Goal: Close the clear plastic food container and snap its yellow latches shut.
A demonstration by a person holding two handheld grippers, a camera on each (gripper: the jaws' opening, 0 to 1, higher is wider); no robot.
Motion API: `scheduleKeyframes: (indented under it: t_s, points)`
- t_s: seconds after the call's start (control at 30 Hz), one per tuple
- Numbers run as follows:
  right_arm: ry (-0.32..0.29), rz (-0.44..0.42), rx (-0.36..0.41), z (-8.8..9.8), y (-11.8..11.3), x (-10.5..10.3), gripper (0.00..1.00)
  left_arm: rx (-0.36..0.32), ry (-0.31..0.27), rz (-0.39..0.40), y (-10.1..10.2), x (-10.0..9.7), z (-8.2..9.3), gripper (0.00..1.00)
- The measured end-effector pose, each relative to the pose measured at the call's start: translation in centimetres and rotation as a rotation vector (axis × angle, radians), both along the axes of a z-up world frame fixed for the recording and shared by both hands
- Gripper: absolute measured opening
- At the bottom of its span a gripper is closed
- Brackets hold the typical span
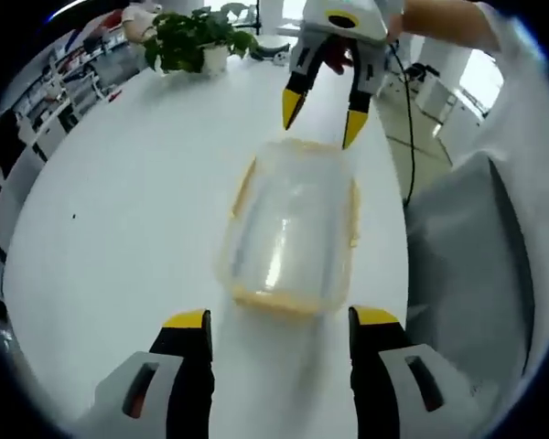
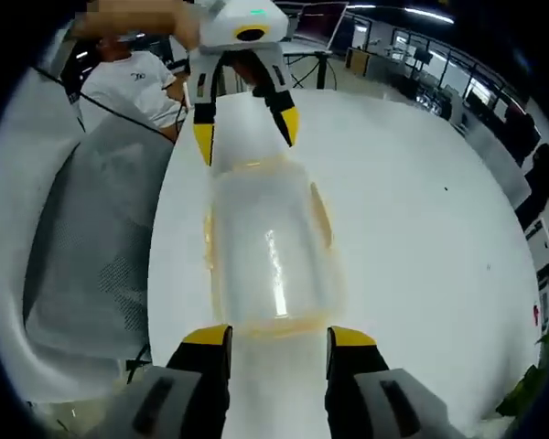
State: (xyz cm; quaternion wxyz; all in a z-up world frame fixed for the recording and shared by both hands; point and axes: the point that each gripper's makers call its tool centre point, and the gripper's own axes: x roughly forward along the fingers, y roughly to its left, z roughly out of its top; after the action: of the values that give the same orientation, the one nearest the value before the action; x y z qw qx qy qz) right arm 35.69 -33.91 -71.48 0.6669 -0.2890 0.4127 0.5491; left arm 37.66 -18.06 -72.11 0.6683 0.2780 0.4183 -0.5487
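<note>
A clear plastic food container with yellow latches lies on the white table, its lid resting on top. In the left gripper view my left gripper stands open just short of its near end, and my right gripper comes in from the far end, open, its yellow tips right at the container's far edge. The right gripper view has the same container lengthwise; my right gripper is open at its near end and the left gripper open at the far end. The side latches look flared outward.
A potted green plant stands at the far side of the white table. A grey chair sits by the table's edge, also seen as the grey chair. A person's hand holds each gripper. Desks and office furniture lie beyond.
</note>
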Motion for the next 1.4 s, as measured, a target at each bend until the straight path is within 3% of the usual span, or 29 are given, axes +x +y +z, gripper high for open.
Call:
scheduleKeyframes:
  t_s: [0.13, 0.23, 0.33, 0.43, 0.5, 0.7, 0.8, 0.87, 0.93, 1.1, 1.4]
  points:
    - [0.032, -0.057, 0.038, 0.9, 0.1, -0.1, 0.38, -0.058, 0.030, 0.088, -0.4, 0.4, 0.4, 0.55]
    - [0.065, -0.202, 0.039, 0.7, -0.6, 0.8, 0.36, -0.109, 0.068, 0.200, -0.5, 1.0, 0.7, 0.54]
    - [0.180, -0.351, 0.103, 0.6, -0.3, 0.3, 0.36, -0.156, 0.126, 0.328, -0.4, 1.6, 0.7, 0.56]
    - [0.177, -0.387, 0.122, 0.7, 0.0, 0.4, 0.35, -0.206, 0.215, 0.432, -0.7, 1.5, 0.8, 0.56]
    - [0.178, -0.433, 0.118, 0.6, 0.0, 0.7, 0.34, -0.238, 0.235, 0.473, -1.0, 1.7, 0.9, 0.56]
    - [0.238, -0.574, 0.118, 0.2, 0.1, 0.8, 0.31, -0.222, 0.289, 0.589, -0.9, 1.2, 0.1, 0.55]
    - [0.222, -0.578, 0.101, -0.2, 0.3, 1.0, 0.34, -0.234, 0.312, 0.629, -1.3, 0.6, -0.1, 0.53]
    - [0.212, -0.605, 0.059, -0.8, 0.0, 1.0, 0.36, -0.215, 0.358, 0.673, -1.1, 0.0, -0.6, 0.52]
    - [0.216, -0.613, 0.062, -1.0, 0.1, 1.1, 0.37, -0.228, 0.350, 0.694, -1.2, 0.1, -0.6, 0.55]
    - [0.239, -0.635, 0.056, -1.4, 0.8, 1.1, 0.37, -0.220, 0.374, 0.711, -1.0, -0.4, -0.8, 0.56]
    - [0.229, -0.594, 0.042, -1.3, 1.9, 0.6, 0.37, -0.243, 0.433, 0.739, -1.5, -1.2, -1.4, 0.57]
